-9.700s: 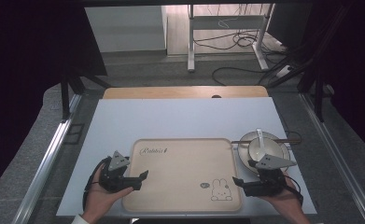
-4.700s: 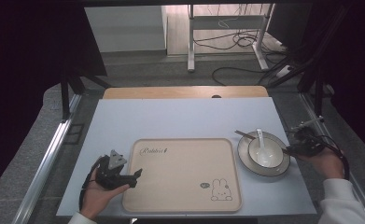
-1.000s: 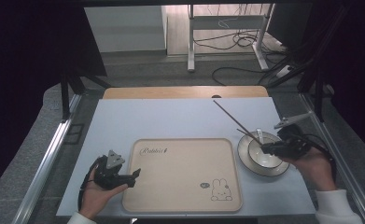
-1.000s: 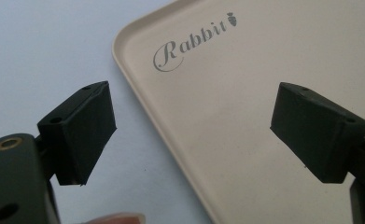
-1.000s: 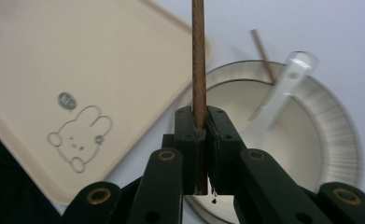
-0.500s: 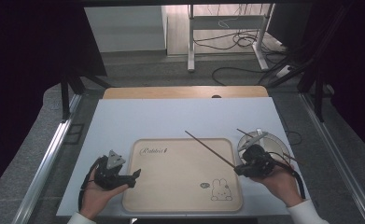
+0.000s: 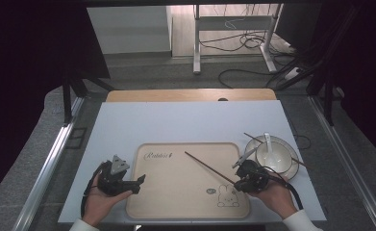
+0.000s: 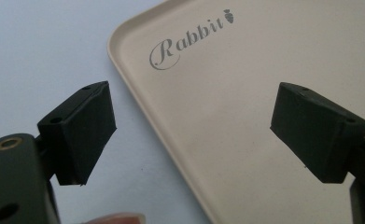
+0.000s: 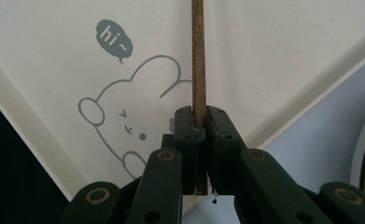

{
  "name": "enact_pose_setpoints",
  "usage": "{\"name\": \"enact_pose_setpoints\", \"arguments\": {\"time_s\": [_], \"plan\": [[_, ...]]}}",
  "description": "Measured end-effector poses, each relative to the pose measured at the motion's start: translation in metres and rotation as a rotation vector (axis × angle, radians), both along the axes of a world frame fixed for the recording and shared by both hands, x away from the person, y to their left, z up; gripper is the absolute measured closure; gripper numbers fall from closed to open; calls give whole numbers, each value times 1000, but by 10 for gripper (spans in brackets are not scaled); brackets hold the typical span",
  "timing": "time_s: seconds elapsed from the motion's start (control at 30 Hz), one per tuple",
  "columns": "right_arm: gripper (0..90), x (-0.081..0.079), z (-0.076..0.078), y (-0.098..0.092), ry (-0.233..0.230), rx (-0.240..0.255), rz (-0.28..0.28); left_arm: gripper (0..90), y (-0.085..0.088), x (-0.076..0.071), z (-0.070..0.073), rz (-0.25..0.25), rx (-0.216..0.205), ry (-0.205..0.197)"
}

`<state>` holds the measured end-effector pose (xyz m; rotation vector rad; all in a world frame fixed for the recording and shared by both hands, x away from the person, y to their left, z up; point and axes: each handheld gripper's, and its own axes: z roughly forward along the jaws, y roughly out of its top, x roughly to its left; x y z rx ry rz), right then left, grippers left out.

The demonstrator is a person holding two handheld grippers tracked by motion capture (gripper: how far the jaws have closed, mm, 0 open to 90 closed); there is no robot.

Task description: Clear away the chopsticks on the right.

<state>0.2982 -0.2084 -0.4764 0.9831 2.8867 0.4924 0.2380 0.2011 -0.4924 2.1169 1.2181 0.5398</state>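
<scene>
A single wooden chopstick (image 7: pixel 208 167) is clamped by its end between the closed jaws of the right gripper (image 7: pixel 241 179) and is held low over the beige tray (image 7: pixel 176 211), its free tip pointing toward the tray's middle. In the right gripper view the stick (image 9: pixel 198 60) is seen running straight out from the pads, above the printed rabbit (image 9: pixel 129 116). The left gripper (image 7: pixel 133 184) is rested at the tray's left edge, its jaws spread wide with nothing between them, one on either side of the rim (image 8: pixel 138 100). A second chopstick (image 7: pixel 251 138) is left across the plate (image 7: pixel 291 169) that carries the bowl (image 7: pixel 271 159) and spoon (image 7: pixel 267 142), just right of the tray. For a clean placement, the stick is best lowered until it lies flat on the tray before the pads are parted, so that it is not dropped or rolled. The tray can be steadied by the left gripper if needed.
</scene>
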Motion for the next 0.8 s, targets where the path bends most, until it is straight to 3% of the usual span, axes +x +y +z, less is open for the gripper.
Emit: {"name": "enact_pose_setpoints", "arguments": {"time_s": [0.1,0.27,0.37,0.43,0.53,0.57,0.6,0.63,0.67,0.73,0.77,0.8], "plan": [[809,0,-1,1,-1,-2,10,140,0,0,0,0,0,0],[676,-2,7,1,-17,27,19,140,0,0,0,0,0,-1],[560,-3,26,-7,-79,72,-3,140,0,0,0,1,-2,-2],[461,1,48,-25,-156,118,-41,140,1,0,0,-1,-1,-1],[392,4,61,-42,-191,147,-67,140,1,0,0,1,-4,-4],[368,6,72,-61,-231,171,-95,140,1,0,0,0,-1,-2],[368,6,72,-61,-231,171,-95,140,1,0,0,0,-1,-2],[354,9,78,-82,-254,198,-122,140,1,0,0,-1,0,-1],[354,9,78,-82,-254,198,-122,140,1,0,0,-1,0,-1],[346,14,82,-103,-265,204,-157,140,0,1,-1,0,-1,-1],[346,18,83,-124,-276,202,-189,140,0,1,-1,-2,4,0],[346,18,83,-124,-276,202,-189,140,0,1,-1,-3,5,0]]}}
